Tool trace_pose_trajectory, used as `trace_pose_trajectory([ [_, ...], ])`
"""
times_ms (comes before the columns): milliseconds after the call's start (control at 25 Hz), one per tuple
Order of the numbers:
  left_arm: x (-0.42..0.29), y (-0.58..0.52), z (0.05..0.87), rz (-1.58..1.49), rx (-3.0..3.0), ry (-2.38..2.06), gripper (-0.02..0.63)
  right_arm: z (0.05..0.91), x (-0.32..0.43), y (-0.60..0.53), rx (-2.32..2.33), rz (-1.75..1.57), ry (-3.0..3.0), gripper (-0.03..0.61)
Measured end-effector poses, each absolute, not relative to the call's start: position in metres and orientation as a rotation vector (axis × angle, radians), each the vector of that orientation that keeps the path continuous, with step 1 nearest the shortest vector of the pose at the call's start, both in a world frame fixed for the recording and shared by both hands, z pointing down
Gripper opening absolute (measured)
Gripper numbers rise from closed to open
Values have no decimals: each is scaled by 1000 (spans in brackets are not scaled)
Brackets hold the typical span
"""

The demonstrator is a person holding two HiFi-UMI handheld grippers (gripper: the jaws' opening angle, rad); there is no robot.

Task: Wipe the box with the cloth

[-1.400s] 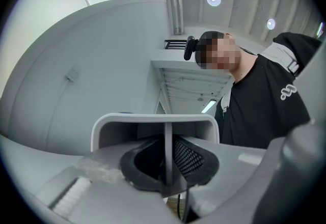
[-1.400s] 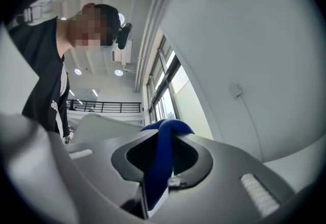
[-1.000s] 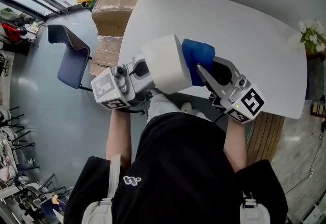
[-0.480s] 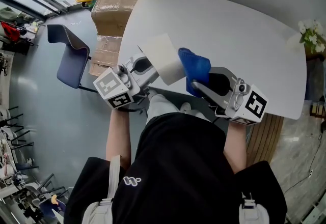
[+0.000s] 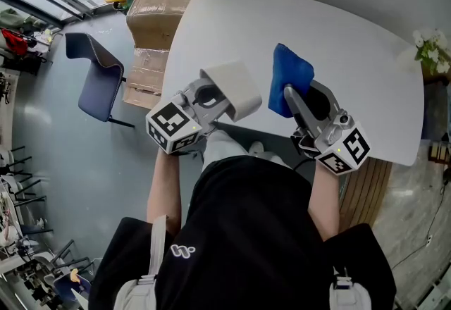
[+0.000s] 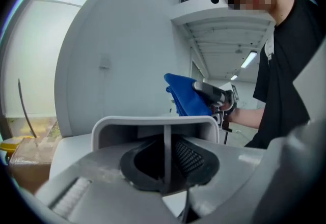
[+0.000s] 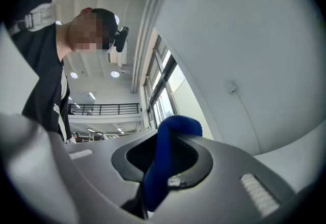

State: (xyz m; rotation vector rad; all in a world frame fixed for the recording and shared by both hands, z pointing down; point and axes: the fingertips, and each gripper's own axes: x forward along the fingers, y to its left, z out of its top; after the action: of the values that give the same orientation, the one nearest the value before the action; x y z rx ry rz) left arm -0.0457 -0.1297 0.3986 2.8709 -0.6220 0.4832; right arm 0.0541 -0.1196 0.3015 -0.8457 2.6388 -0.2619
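In the head view my left gripper (image 5: 211,96) is shut on a white open box (image 5: 236,89), held above the table's near edge. In the left gripper view one thin wall of the box (image 6: 158,124) stands clamped between the jaws of the left gripper (image 6: 164,159). My right gripper (image 5: 290,94) is shut on a blue cloth (image 5: 289,76), held upright to the right of the box with a small gap between them. The cloth (image 7: 165,151) fills the closed jaws in the right gripper view. From the left gripper's camera the cloth (image 6: 186,96) shows beyond the box rim.
A white rounded table (image 5: 338,34) lies under both grippers. Cardboard boxes (image 5: 151,16) stand at its far left, with a blue chair (image 5: 99,79) beside them. White flowers (image 5: 431,48) sit at the table's right edge. The person's torso fills the lower middle.
The cloth was against the box's right side; it has since swung right and up, off the box. The left gripper has turned the box and lowered it slightly.
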Motion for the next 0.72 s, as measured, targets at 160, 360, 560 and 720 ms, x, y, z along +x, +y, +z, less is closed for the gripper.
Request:
trace_pose_trajectory([
  [160, -42, -126, 426, 750, 2879, -584, 54, 314, 59, -127, -959, -278, 2646, 57],
  [360, -34, -119, 465, 1050, 2813, -463, 54, 323, 63, -132, -1029, -296, 2640, 57],
  [560, -29, -116, 515, 1357, 2671, -330, 54, 329, 74, -137, -1104, -316, 2610, 57],
  [720, -26, -116, 549, 1534, 2589, -200, 54, 334, 81, -137, -1150, -334, 2586, 57],
])
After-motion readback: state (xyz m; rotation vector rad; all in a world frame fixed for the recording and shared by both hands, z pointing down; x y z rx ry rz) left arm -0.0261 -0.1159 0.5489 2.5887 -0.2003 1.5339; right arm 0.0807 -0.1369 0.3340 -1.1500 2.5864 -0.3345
